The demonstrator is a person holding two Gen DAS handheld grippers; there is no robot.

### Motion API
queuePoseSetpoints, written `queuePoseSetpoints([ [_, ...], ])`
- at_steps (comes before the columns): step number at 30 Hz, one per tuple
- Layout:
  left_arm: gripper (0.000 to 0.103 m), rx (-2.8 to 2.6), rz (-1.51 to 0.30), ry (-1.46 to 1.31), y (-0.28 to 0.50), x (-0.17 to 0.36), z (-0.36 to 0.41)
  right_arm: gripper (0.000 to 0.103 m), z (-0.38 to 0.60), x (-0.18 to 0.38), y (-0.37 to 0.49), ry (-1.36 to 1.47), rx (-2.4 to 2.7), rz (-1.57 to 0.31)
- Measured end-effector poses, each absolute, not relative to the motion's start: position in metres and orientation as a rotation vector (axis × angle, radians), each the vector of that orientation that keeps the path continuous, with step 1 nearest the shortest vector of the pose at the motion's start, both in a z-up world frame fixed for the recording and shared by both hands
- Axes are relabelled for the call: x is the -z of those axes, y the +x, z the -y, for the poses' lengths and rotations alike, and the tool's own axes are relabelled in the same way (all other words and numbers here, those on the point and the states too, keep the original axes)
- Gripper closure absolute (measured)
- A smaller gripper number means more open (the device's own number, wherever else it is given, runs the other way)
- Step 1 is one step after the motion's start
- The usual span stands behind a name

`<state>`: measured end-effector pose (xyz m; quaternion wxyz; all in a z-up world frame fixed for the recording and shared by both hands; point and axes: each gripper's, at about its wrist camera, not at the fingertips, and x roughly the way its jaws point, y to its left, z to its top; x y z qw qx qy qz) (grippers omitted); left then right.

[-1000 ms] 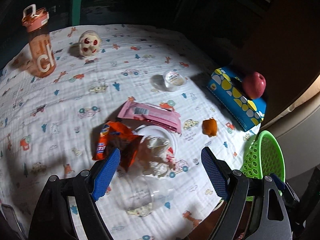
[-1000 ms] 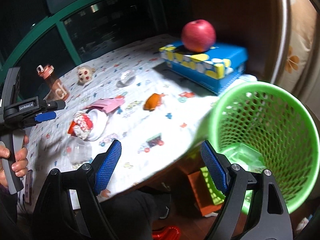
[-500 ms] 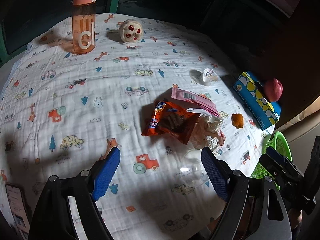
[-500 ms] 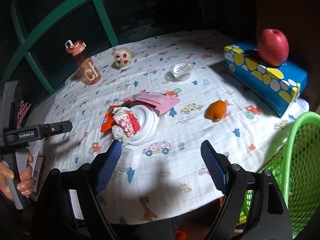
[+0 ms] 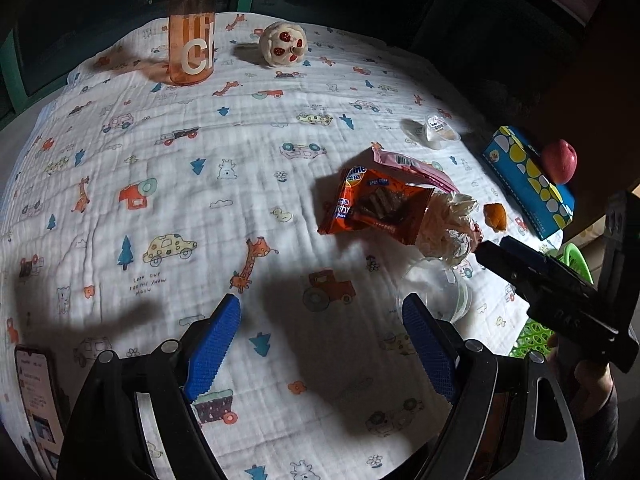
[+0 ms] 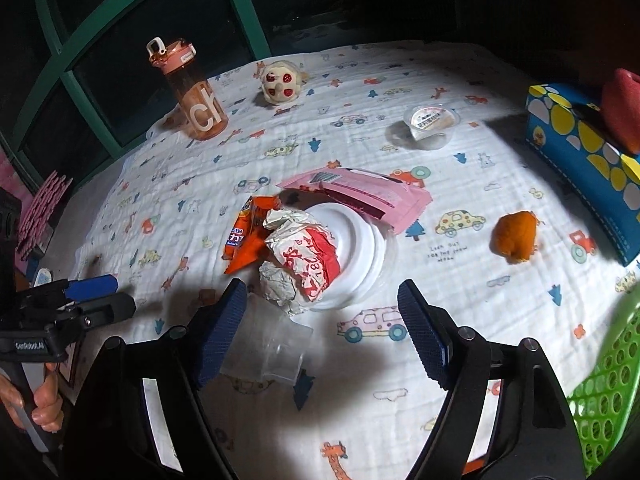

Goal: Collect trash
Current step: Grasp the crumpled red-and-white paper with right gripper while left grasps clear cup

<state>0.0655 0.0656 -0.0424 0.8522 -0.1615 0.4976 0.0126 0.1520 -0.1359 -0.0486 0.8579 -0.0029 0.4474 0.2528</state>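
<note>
Above the patterned tablecloth (image 6: 460,280), both the right gripper (image 6: 322,322) and left gripper (image 5: 320,344) hover spread and empty; the right should approach the clear plastic cup (image 6: 268,350) squarely and squeeze gently.

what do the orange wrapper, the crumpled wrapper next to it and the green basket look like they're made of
Orange wrapper: glossy plastic film, going by its sheen and sharp creases.
Crumpled wrapper: thin printed paper, matte and finely wrinkled; possibly waxed.
Green basket: rigid moulded plastic, with a smooth perforated wall.
</note>
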Motion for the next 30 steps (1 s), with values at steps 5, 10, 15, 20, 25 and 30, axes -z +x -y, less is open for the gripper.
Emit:
queuePoseSetpoints([
  [5, 0.023, -0.009, -1.064, -0.324, 0.058, 0.050, -0.062, 0.030, 0.120, 0.055, 0.164, -0.028, -0.546, -0.953],
  [10, 0.023, 0.012, -1.068, -0.315, 0.053, 0.053, -0.058, 0.040, 0.112, 0.064, 0.176, -0.035, -0.547, -0.987],
  [15, 0.023, 0.048, -1.069, -0.296, 0.052, 0.054, -0.048, 0.055, 0.110, 0.067, 0.176, -0.052, -0.542, -0.983],
  [20, 0.023, 0.104, -1.066, -0.276, 0.056, 0.055, -0.032, 0.058, 0.119, 0.062, 0.175, -0.010, -0.536, -0.974],
  [25, 0.023, 0.177, -1.050, -0.249, 0.065, 0.053, -0.009, 0.058, 0.140, 0.049, 0.170, 0.033, -0.513, -0.939],
  [30, 0.023, 0.222, -1.057, -0.211, 0.077, 0.060, 0.017, 0.058, 0.165, 0.035, 0.162, 0.075, -0.476, -0.909],
])
